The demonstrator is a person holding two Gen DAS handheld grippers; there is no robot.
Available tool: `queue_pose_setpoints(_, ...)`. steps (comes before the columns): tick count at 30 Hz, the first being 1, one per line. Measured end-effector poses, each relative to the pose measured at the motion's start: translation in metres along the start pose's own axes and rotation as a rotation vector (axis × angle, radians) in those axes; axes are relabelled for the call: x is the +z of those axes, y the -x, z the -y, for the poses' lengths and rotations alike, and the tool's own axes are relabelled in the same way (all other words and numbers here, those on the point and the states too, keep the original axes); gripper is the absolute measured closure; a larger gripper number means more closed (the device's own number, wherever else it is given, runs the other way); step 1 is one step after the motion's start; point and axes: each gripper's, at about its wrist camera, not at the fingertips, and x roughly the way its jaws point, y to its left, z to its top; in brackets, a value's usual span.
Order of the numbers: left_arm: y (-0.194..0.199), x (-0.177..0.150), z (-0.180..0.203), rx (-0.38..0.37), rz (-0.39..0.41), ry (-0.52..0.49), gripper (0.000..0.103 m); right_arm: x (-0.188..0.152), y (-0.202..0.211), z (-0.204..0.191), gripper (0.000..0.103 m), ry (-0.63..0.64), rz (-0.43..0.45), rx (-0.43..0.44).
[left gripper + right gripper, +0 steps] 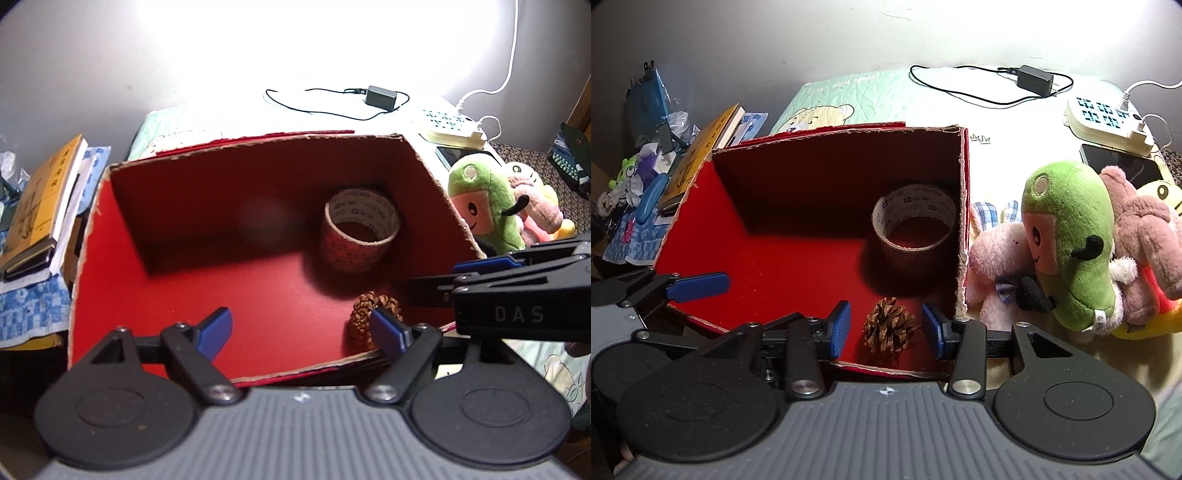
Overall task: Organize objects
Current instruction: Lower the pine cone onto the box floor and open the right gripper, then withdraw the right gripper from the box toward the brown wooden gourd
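Right wrist view: brown pine cone (889,329) on floor of red-lined cardboard box (768,254), betw. spread blue pads of right gripper (886,330), untouched. Printed tape roll (913,229) in far right corner. Left gripper (301,332) released, over box's near edge.

left gripper (301,330): black linkage arms, blue pads, silver screws, ribbed grey body | right gripper (886,334): same, "DAS" lettering
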Motion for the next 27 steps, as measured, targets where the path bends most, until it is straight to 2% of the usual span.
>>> queue_pose_setpoints(12,0.025,-0.009,0.004,0.077,0.047,0.009,0.011,-0.015,0.02,-0.002,0.056,-0.035,0.086,-0.004)
queue_pose_setpoints(27,0.054,-0.029,0.015,0.139,0.065,0.002,0.011,-0.043,0.045,-0.008,0.055,-0.05,0.17,-0.006)
